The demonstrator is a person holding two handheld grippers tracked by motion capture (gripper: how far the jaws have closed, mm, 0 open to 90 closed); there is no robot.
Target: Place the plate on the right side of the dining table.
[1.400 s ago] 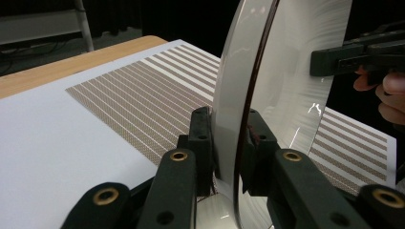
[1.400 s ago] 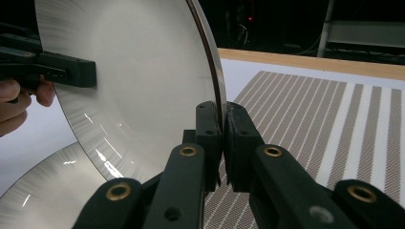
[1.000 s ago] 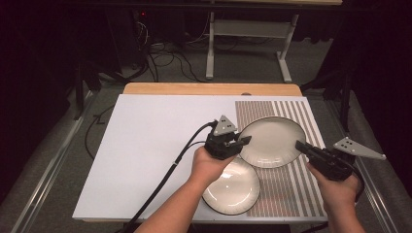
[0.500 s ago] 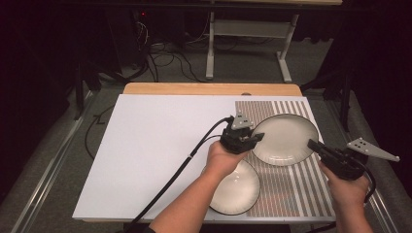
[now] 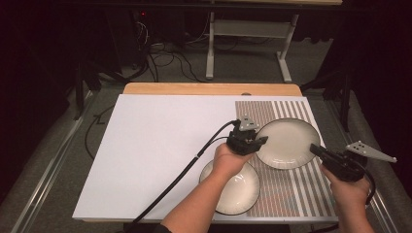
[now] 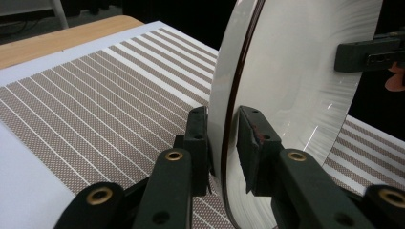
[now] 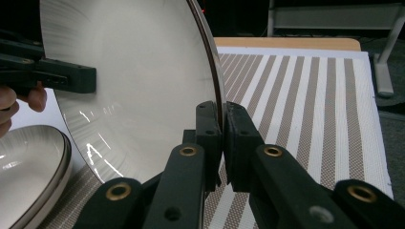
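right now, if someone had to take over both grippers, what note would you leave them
Left gripper: shut on the left rim of the larger plate.
Right gripper: shut on the right rim of that same plate; each gripper view shows the jaws pinching the dark-edged rim.
Where things are: the larger plate is carried between both grippers over the striped mat; whether it touches the mat I cannot tell. The smaller plate lies at the mat's near left edge, partly under the left hand.
Done: the plate is gripped from both sides.
Left: probably set it down level, then open both jaws.
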